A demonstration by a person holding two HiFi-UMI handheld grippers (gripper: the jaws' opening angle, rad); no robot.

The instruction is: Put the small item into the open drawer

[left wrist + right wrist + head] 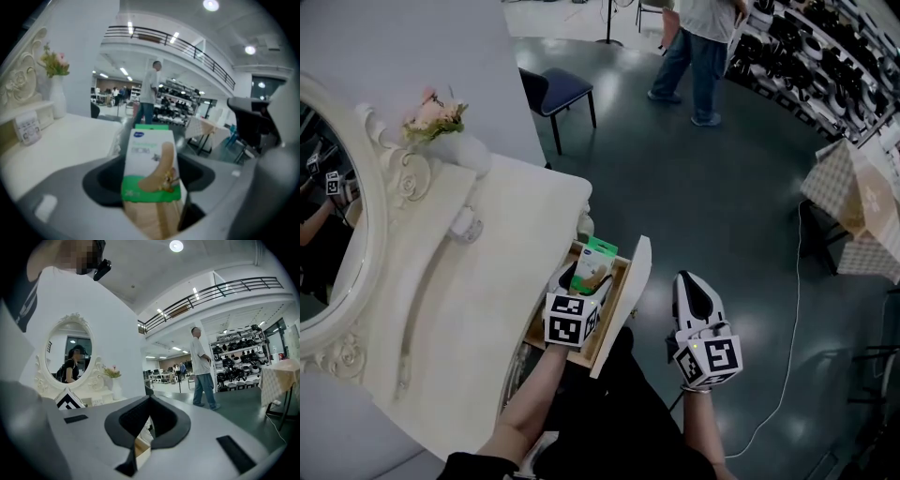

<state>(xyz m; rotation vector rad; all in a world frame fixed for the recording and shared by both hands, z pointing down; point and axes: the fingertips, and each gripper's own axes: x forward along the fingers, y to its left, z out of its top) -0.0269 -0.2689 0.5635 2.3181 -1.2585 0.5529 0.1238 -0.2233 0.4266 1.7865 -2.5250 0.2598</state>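
Note:
The small item is a white and green plaster box (592,266), upright between the jaws of my left gripper (586,286). It hangs just over the open wooden drawer (613,306) of the white dressing table (459,309). In the left gripper view the box (151,164) fills the gap of the left gripper (152,180), which is shut on it. My right gripper (694,284) hovers over the floor to the right of the drawer front, jaws together and empty. In its own view the right gripper (147,427) points toward the table.
An oval mirror (328,216), a flower vase (441,122) and a small white holder (464,225) stand on the table. A dark chair (555,92) is behind it. A person (698,56) stands by shelves. A cloth-covered table (853,206) and floor cable (787,356) lie to the right.

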